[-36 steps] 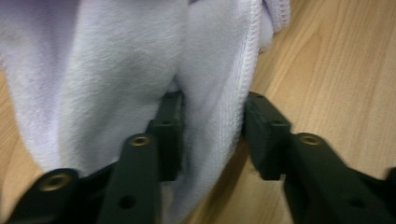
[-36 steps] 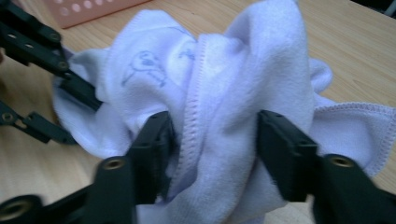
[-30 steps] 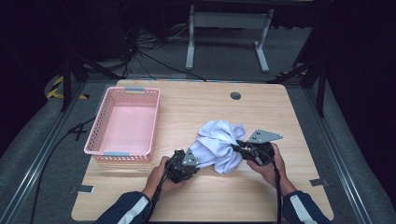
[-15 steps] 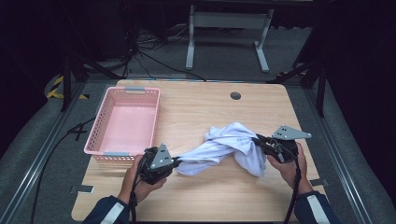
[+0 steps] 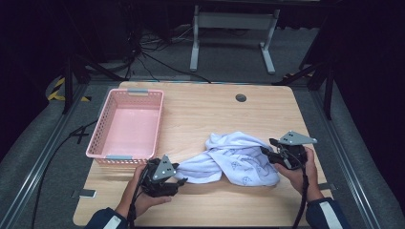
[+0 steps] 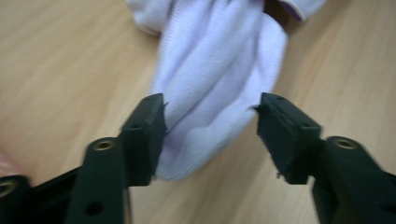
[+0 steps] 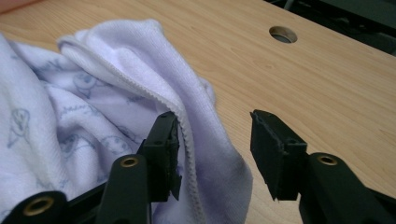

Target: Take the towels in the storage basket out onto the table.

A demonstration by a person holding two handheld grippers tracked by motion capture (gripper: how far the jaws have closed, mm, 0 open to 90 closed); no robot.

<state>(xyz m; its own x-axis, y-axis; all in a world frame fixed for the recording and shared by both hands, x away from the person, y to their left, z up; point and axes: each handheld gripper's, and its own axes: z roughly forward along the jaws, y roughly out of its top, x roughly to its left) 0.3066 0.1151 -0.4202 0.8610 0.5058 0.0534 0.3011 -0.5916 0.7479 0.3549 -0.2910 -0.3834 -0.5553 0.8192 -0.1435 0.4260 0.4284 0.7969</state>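
Note:
A white printed cloth (image 5: 234, 162) lies stretched and twisted across the front of the wooden table (image 5: 210, 109). My left gripper (image 5: 177, 182) stands open at the cloth's left end, and that end (image 6: 215, 84) lies between its jaws. My right gripper (image 5: 265, 151) is open at the cloth's right side; a hemmed fold (image 7: 187, 130) rests against its left jaw, with bare table showing in the rest of the gap. A hand holds each gripper at the table's front.
A pink plastic basket (image 5: 128, 125), with nothing in it, sits at the table's left. A round cable hole (image 5: 240, 98) is near the far edge. Beyond the table stand a grey metal frame (image 5: 232, 28) and cables on the floor.
The grippers have pulled apart, drawing the bunched cloth out sideways. Both now stand open with the cloth lying on the table.

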